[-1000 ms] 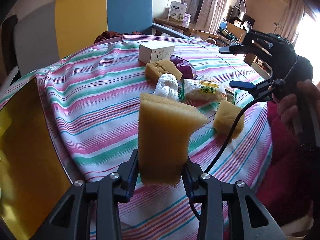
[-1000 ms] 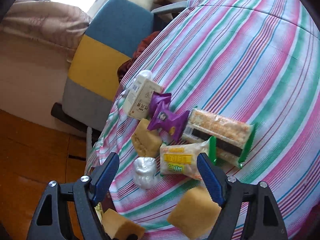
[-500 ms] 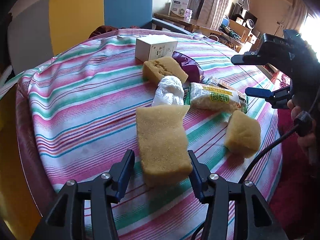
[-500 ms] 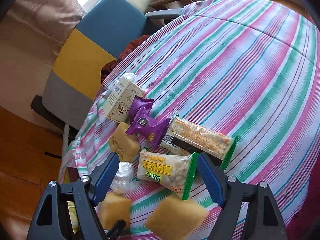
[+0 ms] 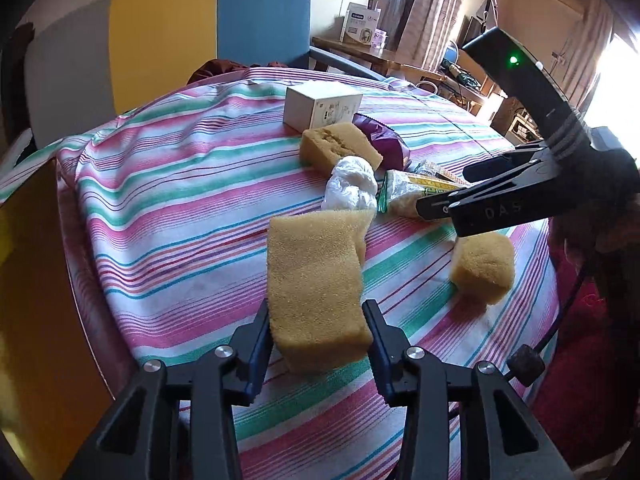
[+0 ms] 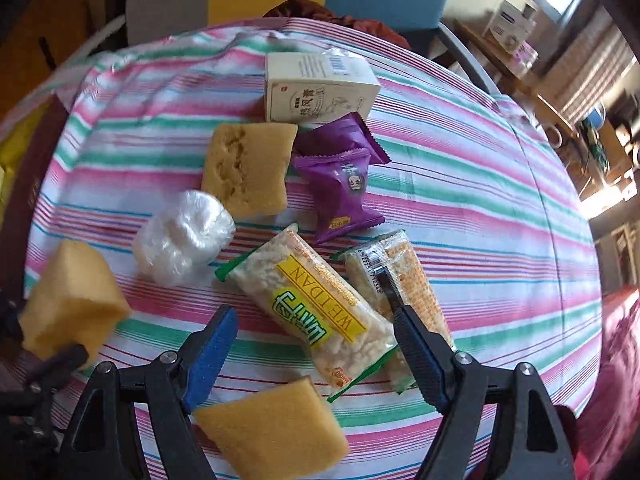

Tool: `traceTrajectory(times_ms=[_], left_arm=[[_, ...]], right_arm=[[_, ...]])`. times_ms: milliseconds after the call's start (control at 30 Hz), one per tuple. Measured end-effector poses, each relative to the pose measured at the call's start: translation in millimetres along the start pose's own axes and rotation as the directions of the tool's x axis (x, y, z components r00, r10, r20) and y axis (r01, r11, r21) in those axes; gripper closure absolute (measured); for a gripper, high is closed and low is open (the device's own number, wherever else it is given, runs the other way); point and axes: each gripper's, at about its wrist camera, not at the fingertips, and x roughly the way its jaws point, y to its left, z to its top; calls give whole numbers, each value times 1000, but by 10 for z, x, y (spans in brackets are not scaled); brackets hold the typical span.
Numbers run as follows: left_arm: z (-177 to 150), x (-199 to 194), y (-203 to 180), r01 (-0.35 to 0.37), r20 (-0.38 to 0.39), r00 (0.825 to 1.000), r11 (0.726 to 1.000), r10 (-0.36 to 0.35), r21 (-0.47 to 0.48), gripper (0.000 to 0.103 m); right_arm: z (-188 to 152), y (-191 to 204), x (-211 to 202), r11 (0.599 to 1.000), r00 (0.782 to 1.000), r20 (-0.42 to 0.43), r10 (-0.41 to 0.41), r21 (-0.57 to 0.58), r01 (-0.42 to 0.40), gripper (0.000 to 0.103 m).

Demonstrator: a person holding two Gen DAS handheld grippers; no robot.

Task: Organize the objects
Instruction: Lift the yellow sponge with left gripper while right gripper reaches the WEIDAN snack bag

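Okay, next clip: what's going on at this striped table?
A person is sorting snacks and sponges. The left tongs grip a big yellow sponge just above the tablecloth. The right tongs hang open over a rice cracker pack, near another sponge. Nothing looks grouped yet.

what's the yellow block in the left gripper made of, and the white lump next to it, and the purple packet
Yellow block: looks like open-cell foam sponge, matte and porous, with a pitted surface. White lump: seemingly thin crinkled clear plastic film, glossy with many folds. Purple packet: probably printed plastic wrapper, smooth, with crimped zigzag ends.
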Motion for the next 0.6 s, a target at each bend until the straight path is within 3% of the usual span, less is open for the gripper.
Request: traceTrajectory(times_ms=[67,100,133,200,300,400,600], left_arm=[[-20,39,-29,-6,-3,1000,1000,7,14,60],[-22,45,-47,-10,3,1000,1000,10,23,59],[-22,58,-58,-10,4,1000,1000,10,29,59],[-24,103,-51,-9,-4,1000,1000,9,29,53],[-17,156,-83,-13,6,1000,999,13,35,39],[-13,195,-77,11,6,1000,1000,-11,6,34],[22,170,-83,19,-3,1000,1000,-19,-6,33]], right_arm=[[-1,12,123,999,1000,-29,-5,-34,4,22],[-9,2,195,999,999,-46,-3,-33,1,32],[-25,-23,247,1000,999,-45,11,-16,-11,34],[-52,-113,252,996,997,-12,82,45,-81,49],[-61,-167,270,990,992,-5,123,69,-122,50],[-69,-245,292,982,987,-3,161,98,-160,48],[-75,-337,304,972,981,0,195,131,-193,45]])
